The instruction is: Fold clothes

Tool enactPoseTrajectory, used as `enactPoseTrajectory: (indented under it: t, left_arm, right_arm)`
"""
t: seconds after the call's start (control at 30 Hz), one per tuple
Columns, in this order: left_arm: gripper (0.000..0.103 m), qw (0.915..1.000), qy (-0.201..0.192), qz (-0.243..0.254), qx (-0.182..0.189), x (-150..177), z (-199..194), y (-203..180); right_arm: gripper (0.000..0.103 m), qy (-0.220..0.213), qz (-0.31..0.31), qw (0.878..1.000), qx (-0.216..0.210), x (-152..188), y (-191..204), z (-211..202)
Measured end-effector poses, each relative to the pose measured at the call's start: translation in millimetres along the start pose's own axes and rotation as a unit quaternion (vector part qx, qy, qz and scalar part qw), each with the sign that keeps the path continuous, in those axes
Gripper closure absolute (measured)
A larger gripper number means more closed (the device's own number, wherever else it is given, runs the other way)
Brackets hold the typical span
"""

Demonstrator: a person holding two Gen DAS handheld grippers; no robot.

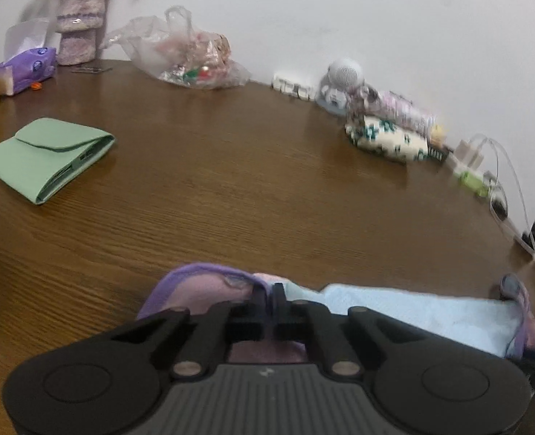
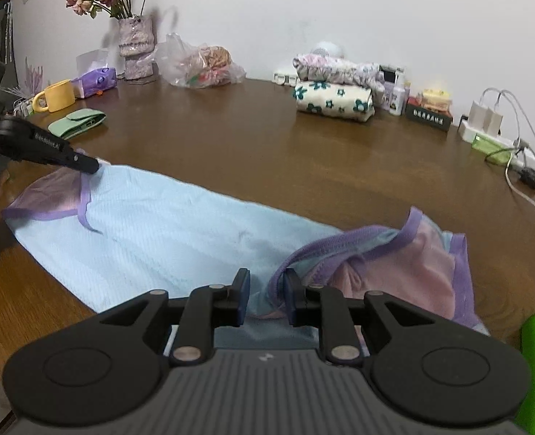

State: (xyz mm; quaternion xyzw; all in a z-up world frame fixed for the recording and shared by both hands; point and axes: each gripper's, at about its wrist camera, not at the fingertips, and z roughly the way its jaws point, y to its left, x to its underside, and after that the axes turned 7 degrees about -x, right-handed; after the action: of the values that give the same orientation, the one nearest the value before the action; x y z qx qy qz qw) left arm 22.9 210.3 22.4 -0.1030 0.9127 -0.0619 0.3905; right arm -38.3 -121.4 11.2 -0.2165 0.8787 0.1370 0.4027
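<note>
The garment (image 2: 166, 232) is a light blue top with purple trim and pink sleeves, spread flat on the brown table (image 2: 267, 152). Its long axis runs diagonally between the two tools, from the sleeve end at the left gripper (image 2: 95, 165) down to the bunched pink and purple sleeve (image 2: 423, 264) right in front of the right gripper (image 2: 266, 299). Which end is neck or hem I can't say.

The left gripper is clamped tight on the purple-edged corner, with the fabric pinched between its pads in the left wrist view (image 1: 270, 302). The right gripper sits partly open over the trim: cloth lies between the fingers, but the pads don't look like they're pressing it, so I'd call that not gripped yet.

What could go wrong, as I see it: if the right side closes on only the thin purple trim, it could slip out mid-lift and the fold goes lopsided. It could also grab two layers from that bunched sleeve and drag a wrinkle in.

Further out from the tools are a green pouch (image 2: 77, 123), a stack of folded clothes (image 2: 332, 98) and a vase of flowers (image 2: 137, 50) by the wall.
</note>
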Motion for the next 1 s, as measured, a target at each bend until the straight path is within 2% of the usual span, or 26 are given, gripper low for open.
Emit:
enactPoseTrajectory:
  t: [0.1, 0.23, 0.3, 0.37, 0.43, 0.5, 0.53, 0.6, 0.67, 0.73, 0.8, 0.83, 0.9, 1.0]
  left_arm:
    - [0.102, 0.9993, -0.01, -0.033, -0.011, 1, 2, 9]
    - [0.1, 0.9987, -0.009, -0.046, -0.02, 3, 4, 14]
    - [0.088, 0.9981, -0.013, -0.054, -0.029, 2, 0, 14]
    - [0.083, 0.9972, -0.022, -0.051, -0.05, 1, -9, 10]
    - [0.081, 0.9966, -0.042, -0.033, -0.063, 2, -22, 1]
    - [0.073, 0.996, -0.059, -0.024, -0.063, 6, -32, -13]
    - [0.072, 0.9966, -0.062, -0.015, -0.053, 10, -35, -23]
    - [0.072, 0.9976, -0.062, 0.011, -0.029, 18, -37, -43]
    - [0.07, 0.9967, -0.063, 0.049, -0.015, 28, -35, -65]
    - [0.07, 0.9948, -0.056, 0.084, -0.012, 39, -30, -82]
    - [0.07, 0.9939, -0.044, 0.101, -0.007, 48, -23, -91]
    - [0.07, 0.994, -0.038, 0.102, -0.004, 51, -20, -91]
    - [0.07, 0.9945, -0.036, 0.099, -0.002, 55, -17, -89]
    - [0.07, 0.9946, -0.035, 0.097, -0.002, 53, -14, -85]
  right_arm:
    - [0.084, 0.002, 0.003, 1.0, 0.003, 5, 2, 1]
    - [0.084, 0.003, -0.001, 1.0, 0.01, 7, 6, -3]
    - [0.084, 0.005, -0.002, 1.0, 0.01, 8, 7, -5]
    - [0.084, 0.004, 0.0, 1.0, 0.003, 4, 6, -11]
    - [0.076, -0.02, 0.009, 1.0, 0.001, -6, -3, -25]
    - [0.057, -0.053, 0.027, 0.998, 0.03, -19, -19, -37]
    - [0.052, -0.07, 0.036, 0.996, 0.045, -26, -27, -43]
    - [0.05, -0.082, 0.058, 0.99, 0.099, -41, -47, -38]
    - [0.05, -0.065, 0.075, 0.985, 0.139, -55, -66, -17]
    - [0.054, -0.015, 0.095, 0.983, 0.157, -62, -84, 13]
    - [0.083, 0.018, 0.118, 0.98, 0.158, -60, -94, 34]
    - [0.089, 0.023, 0.13, 0.979, 0.156, -57, -97, 39]
    - [0.097, 0.008, 0.153, 0.977, 0.147, -48, -99, 35]
    - [0.097, -0.048, 0.173, 0.976, 0.125, -35, -102, -2]
